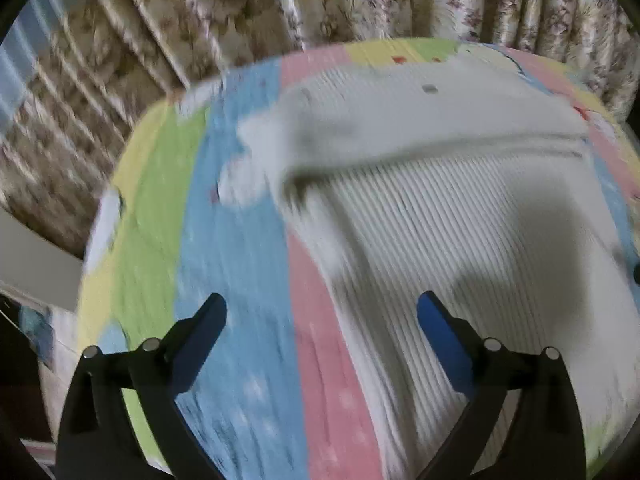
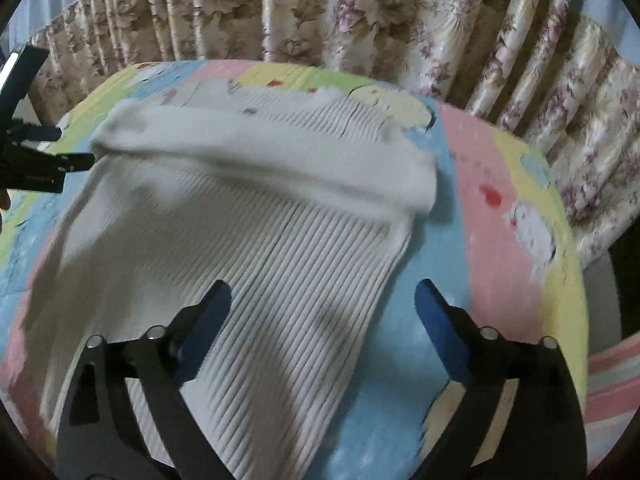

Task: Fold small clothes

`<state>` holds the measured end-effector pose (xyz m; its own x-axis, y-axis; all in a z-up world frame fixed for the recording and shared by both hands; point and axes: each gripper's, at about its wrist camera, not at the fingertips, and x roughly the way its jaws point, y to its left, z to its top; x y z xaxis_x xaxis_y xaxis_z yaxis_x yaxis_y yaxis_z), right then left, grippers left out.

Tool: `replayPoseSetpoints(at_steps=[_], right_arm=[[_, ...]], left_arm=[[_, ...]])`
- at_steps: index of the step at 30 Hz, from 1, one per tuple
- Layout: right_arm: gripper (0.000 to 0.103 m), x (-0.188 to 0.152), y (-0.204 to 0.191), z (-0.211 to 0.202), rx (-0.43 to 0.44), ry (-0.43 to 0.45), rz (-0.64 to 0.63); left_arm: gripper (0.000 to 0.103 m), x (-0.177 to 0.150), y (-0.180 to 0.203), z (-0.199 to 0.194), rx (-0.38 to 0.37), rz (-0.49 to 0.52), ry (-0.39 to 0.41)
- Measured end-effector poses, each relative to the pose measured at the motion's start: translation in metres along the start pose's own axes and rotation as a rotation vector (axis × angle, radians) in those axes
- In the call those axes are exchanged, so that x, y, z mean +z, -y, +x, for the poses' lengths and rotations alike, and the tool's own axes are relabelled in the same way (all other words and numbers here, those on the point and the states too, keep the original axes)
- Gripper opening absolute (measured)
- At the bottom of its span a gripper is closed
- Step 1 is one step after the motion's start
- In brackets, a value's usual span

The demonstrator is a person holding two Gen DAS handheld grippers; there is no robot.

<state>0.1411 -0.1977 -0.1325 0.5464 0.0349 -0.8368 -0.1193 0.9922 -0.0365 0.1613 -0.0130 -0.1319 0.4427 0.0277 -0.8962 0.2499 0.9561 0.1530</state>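
While both claws hang above it with their fingers spread wide, the white ribbed garment (image 1: 460, 240) lies flat on the table's striped cover (image 1: 240, 280), a cloth of blue, pink, green and yellow bands with small cartoon prints. Nothing sits between the fingers of the left claw (image 1: 322, 312); under it I see the pink stripe and the left edge of the garment, the right finger over the ribbed knit and the left finger over blue cloth. The right claw (image 2: 323, 300) is just as wide and just as empty, its left finger over the ribbing and its right finger over the blue stripe beside the garment's right edge.

Across the far part of the garment a thick band of its own fabric (image 2: 272, 160) lies doubled over, running side to side like a soft roll, with the ribbed body stretching from it toward the claws. Beyond that roll a little more of the knit shows, carrying a small grey mark (image 1: 430, 88). A dark shadow falls on the ribbing on the right side in the left view.

From the right camera, the other tool's black frame (image 2: 36, 160) shows at the far left edge, close to the left end of the roll. Behind the table hangs a pleated flowered curtain (image 2: 360, 12) in cream, brown and mauve. Both views are smeared, so finer detail of the knit escapes me.
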Motion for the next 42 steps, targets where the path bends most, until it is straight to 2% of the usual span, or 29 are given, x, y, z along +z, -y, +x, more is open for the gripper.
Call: replayPoseSetpoints(at_steps=[5,7,9,11,13,14,16,18,20,22,24,26,28,29,30,32,37,42], right_arm=[[0.100,-0.042,0.001,-0.033,0.095,0.006,0.172],[0.100,-0.054,0.002,-0.038,0.111,-0.028,0.215],[0.088,-0.069,-0.001,-0.039,0.106,-0.075,0.214],[0.080,-0.083,-0.004,-0.037,0.088,-0.126,0.206],[0.076,-0.093,-0.002,-0.038,0.104,-0.148,0.219],[0.074,-0.100,-0.001,-0.039,0.119,-0.158,0.238],[0.072,-0.114,0.004,-0.040,0.167,-0.181,0.303],[0.068,-0.123,0.007,-0.040,0.210,-0.193,0.352],[0.068,-0.129,0.007,-0.042,0.265,-0.202,0.393],[0.068,-0.132,0.006,-0.040,0.300,-0.215,0.417],[0.069,-0.134,0.008,-0.038,0.320,-0.216,0.444],[0.068,-0.132,0.009,-0.039,0.351,-0.211,0.458],[0.052,-0.130,0.007,-0.038,0.378,-0.210,0.460],[0.037,-0.128,0.003,-0.036,0.384,-0.220,0.446],[0.023,-0.126,0.001,-0.035,0.383,-0.223,0.428],[0.012,-0.121,-0.009,-0.035,0.374,-0.217,0.377],[0.010,-0.114,-0.026,-0.049,0.291,-0.181,0.236],[0.009,-0.122,-0.015,-0.057,0.146,-0.207,0.162]], left_arm=[[0.097,-0.051,0.003,0.001,-0.089,-0.082,-0.090],[0.097,-0.066,0.006,0.002,-0.122,-0.103,-0.121],[0.097,-0.075,0.008,-0.002,-0.149,-0.110,-0.125],[0.097,-0.081,0.013,-0.005,-0.210,-0.114,-0.130],[0.094,-0.085,0.021,-0.003,-0.251,-0.109,-0.149],[0.091,-0.087,0.028,-0.004,-0.259,-0.092,-0.151],[0.078,-0.086,0.042,-0.007,-0.262,-0.041,-0.131],[0.073,-0.086,0.049,-0.008,-0.264,-0.013,-0.121],[0.058,-0.084,0.053,-0.010,-0.263,0.010,-0.111],[0.029,-0.083,0.052,-0.014,-0.268,0.014,-0.105],[0.021,-0.081,0.046,-0.016,-0.259,0.024,-0.108],[0.019,-0.081,0.039,-0.015,-0.240,0.033,-0.110],[0.017,-0.083,0.033,-0.018,-0.192,0.058,-0.100],[0.017,-0.084,0.029,-0.020,-0.172,0.065,-0.097],[0.017,-0.085,0.025,-0.022,-0.158,0.070,-0.095],[0.017,-0.086,0.014,-0.026,-0.150,0.065,-0.095],[0.017,-0.090,0.012,-0.028,-0.142,0.067,-0.103],[0.017,-0.097,0.027,-0.019,-0.102,0.091,-0.113]])
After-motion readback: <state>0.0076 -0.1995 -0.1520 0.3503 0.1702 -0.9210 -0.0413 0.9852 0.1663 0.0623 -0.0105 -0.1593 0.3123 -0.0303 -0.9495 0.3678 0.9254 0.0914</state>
